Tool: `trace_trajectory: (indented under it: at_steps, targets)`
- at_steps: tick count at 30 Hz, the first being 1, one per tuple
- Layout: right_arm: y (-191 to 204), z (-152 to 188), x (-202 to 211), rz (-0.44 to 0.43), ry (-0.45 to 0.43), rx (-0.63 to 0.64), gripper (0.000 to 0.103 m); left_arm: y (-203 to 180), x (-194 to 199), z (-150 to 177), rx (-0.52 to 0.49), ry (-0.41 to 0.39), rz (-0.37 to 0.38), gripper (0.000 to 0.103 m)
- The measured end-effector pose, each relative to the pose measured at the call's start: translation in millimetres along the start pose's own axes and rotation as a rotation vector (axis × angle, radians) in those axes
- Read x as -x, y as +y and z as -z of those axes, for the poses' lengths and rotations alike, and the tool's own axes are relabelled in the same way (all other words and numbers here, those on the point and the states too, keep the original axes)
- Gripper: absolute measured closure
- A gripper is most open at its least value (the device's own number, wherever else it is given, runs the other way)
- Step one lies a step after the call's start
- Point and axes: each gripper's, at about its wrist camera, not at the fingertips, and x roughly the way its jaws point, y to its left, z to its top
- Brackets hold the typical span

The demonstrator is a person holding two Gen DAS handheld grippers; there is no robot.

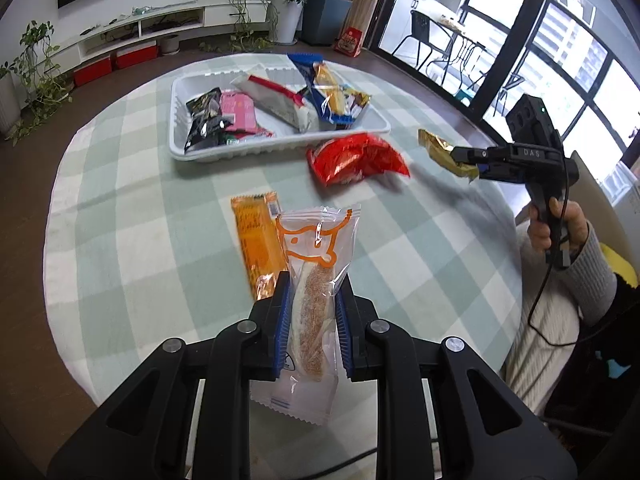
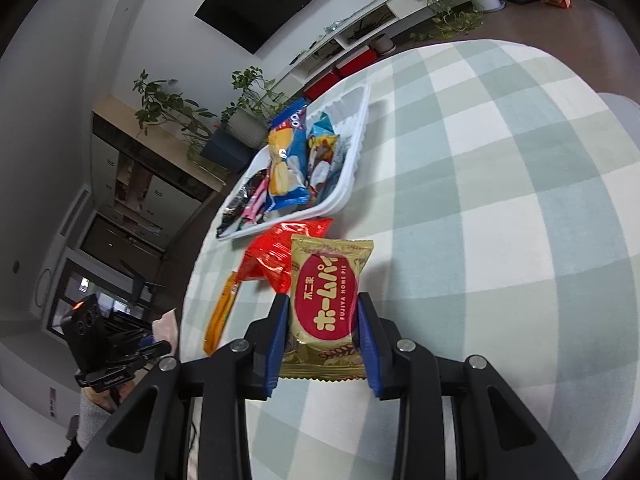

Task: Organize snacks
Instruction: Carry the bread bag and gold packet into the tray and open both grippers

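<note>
Two snacks are held at once, one per hand, presumably to save trips. Nearest, the left hand-held gripper [image 1: 312, 312] is clamped tight on a clear-wrapped bread stick [image 1: 312, 292], raised off the desk [image 1: 420, 260]. The right hand-held gripper [image 2: 323, 320] pinches a gold pie packet [image 2: 330, 300] by its sides. Beyond them an orange bar [image 1: 256, 236] and a red bag [image 1: 356, 158] lie loose, the bag just beside the white tray [image 1: 280, 148], where other snacks are already gathered.

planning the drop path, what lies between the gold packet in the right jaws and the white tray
The red packet lies on the cloth between the gold packet and the white tray, as the right wrist view shows.
</note>
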Motion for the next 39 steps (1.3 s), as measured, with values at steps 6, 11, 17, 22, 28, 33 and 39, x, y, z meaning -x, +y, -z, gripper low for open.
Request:
trace_trajectory:
  at_steps: [6, 11, 17, 22, 28, 33, 39]
  targets:
    - [16.2, -17.6, -3.1, -0.064, -0.018, -0.003, 0.067, 0.5, -4.6, -30.2, 0.016, -0.038, 0.027, 0.084]
    - [36.7, -37.3, -9.9, -0.102, -0.030, 0.026, 0.067, 7.9, -9.1, -58.9, 0.049, -0.073, 0.047, 0.084]
    - [60.2, -58.8, -25.8, -0.136, -0.039, 0.060, 0.067, 15.3, -18.1, -89.7, 0.067, -0.113, 0.049, 0.084]
    - [73.2, -75.0, -42.1, -0.147, -0.040, 0.077, 0.067, 25.4, -28.2, -115.0, 0.091, -0.143, 0.053, 0.084]
    - [84.0, -90.5, -61.7, -0.156, -0.046, 0.089, 0.067, 33.2, -43.8, -138.0, 0.117, -0.166, 0.041, 0.084]
    - [89.0, -102.9, -79.8, -0.156, -0.042, 0.092, 0.067, 41.9, -57.8, -151.0, 0.145, -0.177, 0.041, 0.084]
    - [87.8, -113.1, -101.9, -0.148, -0.031, 0.086, 0.067, 53.2, -77.2, -164.2, 0.179, -0.183, 0.046, 0.084]
